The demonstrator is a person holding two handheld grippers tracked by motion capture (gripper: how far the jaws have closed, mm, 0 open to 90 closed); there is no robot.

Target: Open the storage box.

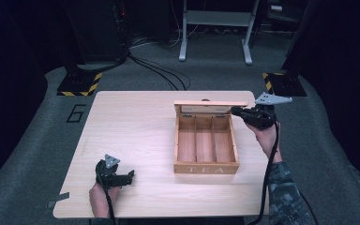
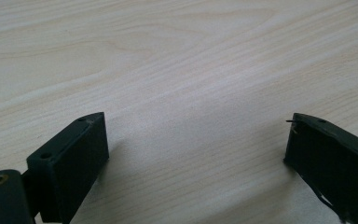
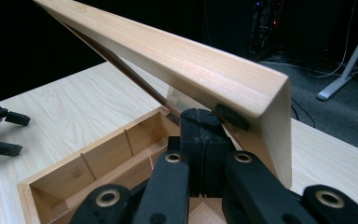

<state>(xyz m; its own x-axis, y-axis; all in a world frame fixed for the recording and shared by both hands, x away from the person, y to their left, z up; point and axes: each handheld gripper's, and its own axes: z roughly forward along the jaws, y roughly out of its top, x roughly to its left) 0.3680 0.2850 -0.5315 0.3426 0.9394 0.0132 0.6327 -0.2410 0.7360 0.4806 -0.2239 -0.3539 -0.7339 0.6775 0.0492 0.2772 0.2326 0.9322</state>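
The right gripper [image 3: 204,140] fingers press beneath the raised lid [image 3: 177,60].

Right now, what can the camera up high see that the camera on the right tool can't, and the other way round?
Only the high view takes in the floor, the "TEA" lettering on the box front and the person's sleeve. Only the right tool view shows, close up, the right tool shut against the lid. Both show the open wooden box with its three compartments, the table and the left tool.
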